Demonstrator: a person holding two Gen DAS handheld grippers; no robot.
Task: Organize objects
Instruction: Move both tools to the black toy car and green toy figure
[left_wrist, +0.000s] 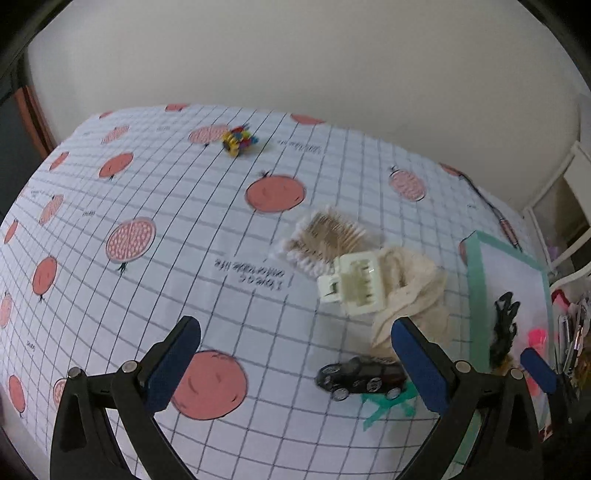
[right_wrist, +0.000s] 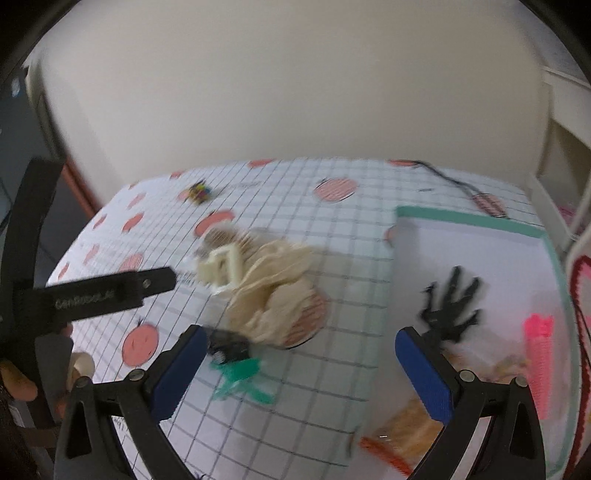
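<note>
My left gripper (left_wrist: 295, 328) is open above the fruit-print tablecloth (left_wrist: 207, 229), with nothing between its fingers. A black toy car (left_wrist: 360, 376) sits on a green tape cross (left_wrist: 384, 406) beside its right finger. Beyond lie a cream hair claw (left_wrist: 351, 282), a cream cloth (left_wrist: 413, 295) and a bag of cotton swabs (left_wrist: 325, 236). My right gripper (right_wrist: 301, 350) is open too. The toy car (right_wrist: 229, 347) is by its left finger and a black hair claw (right_wrist: 450, 306) near its right finger. The black claw lies on a green-edged white sheet (right_wrist: 480, 251).
A small colourful brick toy (left_wrist: 238, 139) sits near the table's far edge. A pink comb (right_wrist: 539, 354) and an orange item (right_wrist: 406, 424) lie on the white sheet. A black cable (right_wrist: 450, 181) crosses the far right corner. A hand (right_wrist: 18, 384) holds the left gripper's handle.
</note>
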